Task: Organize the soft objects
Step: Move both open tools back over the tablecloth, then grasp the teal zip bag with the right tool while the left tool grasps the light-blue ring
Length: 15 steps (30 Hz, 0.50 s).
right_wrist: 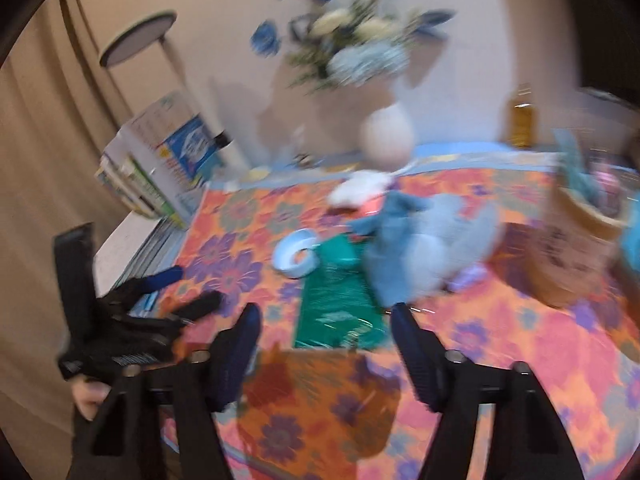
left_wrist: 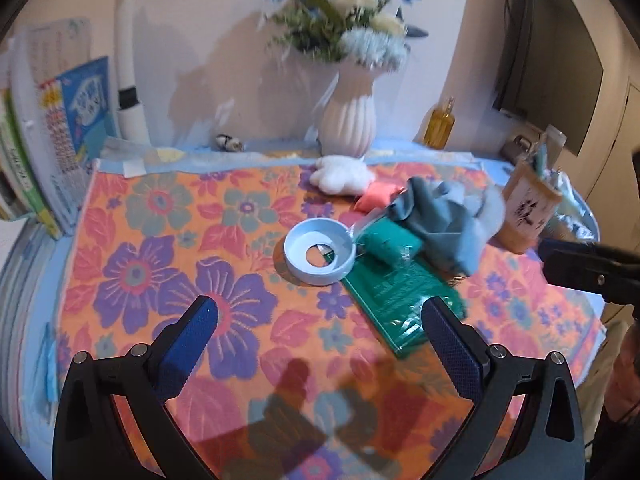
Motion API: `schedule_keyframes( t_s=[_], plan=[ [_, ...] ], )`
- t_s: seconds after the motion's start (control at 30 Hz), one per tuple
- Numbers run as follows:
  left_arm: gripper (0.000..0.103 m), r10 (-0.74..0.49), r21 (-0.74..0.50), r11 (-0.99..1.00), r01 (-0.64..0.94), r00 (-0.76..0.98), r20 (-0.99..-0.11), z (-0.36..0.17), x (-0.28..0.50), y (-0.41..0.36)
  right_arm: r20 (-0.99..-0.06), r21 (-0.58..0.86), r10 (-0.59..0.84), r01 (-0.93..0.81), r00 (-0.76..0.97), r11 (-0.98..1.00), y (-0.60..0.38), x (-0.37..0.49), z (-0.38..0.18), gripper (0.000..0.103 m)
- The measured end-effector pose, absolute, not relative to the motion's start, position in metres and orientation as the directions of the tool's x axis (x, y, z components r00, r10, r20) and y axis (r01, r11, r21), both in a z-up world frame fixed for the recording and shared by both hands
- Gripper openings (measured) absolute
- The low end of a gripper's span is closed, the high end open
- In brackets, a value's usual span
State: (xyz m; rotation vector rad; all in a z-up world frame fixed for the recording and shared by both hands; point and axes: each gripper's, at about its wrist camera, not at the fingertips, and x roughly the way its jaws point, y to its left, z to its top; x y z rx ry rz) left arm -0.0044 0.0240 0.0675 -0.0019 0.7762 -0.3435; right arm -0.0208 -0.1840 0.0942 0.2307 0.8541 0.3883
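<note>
Grey cloth (right_wrist: 424,240) is seen heaped far beyond the right tongs (right_wrist: 324,340), slightly right; both right and left tongs (left_wrist: 320,320) are spread, nothing grasped.

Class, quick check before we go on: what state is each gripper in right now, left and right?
Left gripper: open, nothing between its fingers, above the floral cloth.
Right gripper: open, empty, its fingers apart in front of the green packet.

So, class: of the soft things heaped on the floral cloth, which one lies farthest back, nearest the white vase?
The white fluffy piece, just in front of the vase. The pink piece and grey-blue cloth lie nearer the camera.
</note>
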Motion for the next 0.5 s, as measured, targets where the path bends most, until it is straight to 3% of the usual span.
schedule_keyframes(
  t_s=[0.27,0.5],
  plan=[
    [0.101,-0.315,-0.131,0.935,0.331,0.602,-0.733,0.035,0.056,0.003,-0.769,0.141,0.287,-0.286,0.572,0.948,-0.126,0.063,0.060,0.064],
    [0.100,-0.273,-0.063,0.934,0.352,0.590,-0.759,0.014,0.077,-0.018,-0.796,0.167,0.301,-0.288,0.525,0.943,-0.137,0.090,0.029,0.066]
  ],
)
